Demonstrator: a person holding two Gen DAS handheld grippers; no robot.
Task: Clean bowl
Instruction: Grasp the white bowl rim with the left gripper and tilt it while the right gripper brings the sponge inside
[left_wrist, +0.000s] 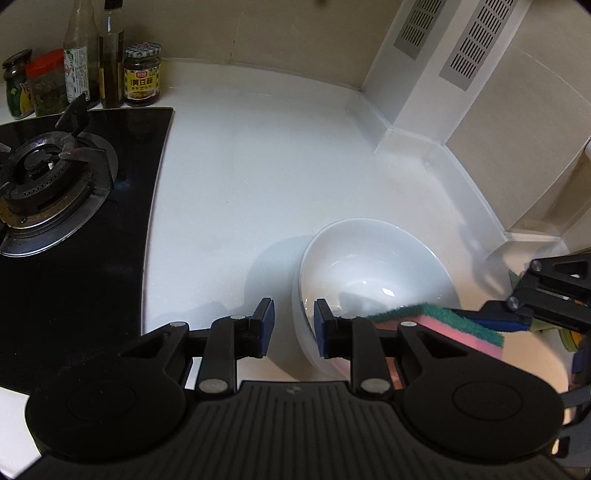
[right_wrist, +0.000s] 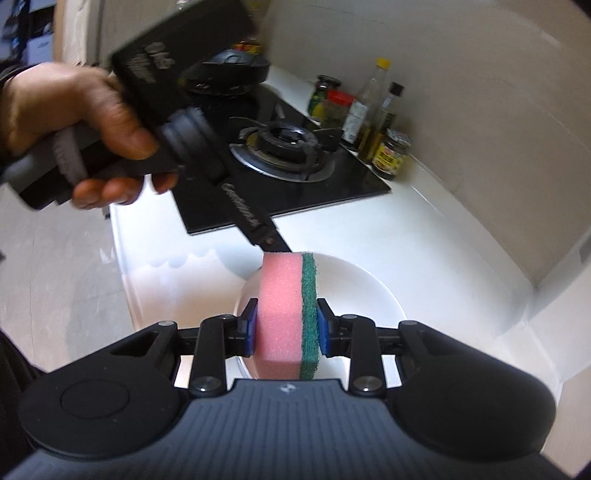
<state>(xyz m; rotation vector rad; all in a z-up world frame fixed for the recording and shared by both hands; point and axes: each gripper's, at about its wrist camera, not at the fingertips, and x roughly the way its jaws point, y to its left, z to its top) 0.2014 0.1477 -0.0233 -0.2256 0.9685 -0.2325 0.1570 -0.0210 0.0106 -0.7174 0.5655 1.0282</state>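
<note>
On the white countertop (left_wrist: 240, 177) beside the gas hob (left_wrist: 74, 177), the left gripper (left_wrist: 293, 326) straddles the white bowl's (left_wrist: 369, 266) near rim, fingers apart, while the right wrist view shows the right gripper (right_wrist: 284, 326) clamped on a pink-and-green sponge (right_wrist: 288, 314) above the bowl, so scrubbing seems barely begun, in a dim tiled kitchen corner.

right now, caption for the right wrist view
Right gripper pinches a pink-and-green sponge above a white bowl beside the gas stove.

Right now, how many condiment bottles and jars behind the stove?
5, in a row along the wall: dark-lidded jar at far left, red-lidded jar, clear labelled bottle, dark oil bottle, yellow-labelled jar by the stove corner. More may be hidden behind.
</note>
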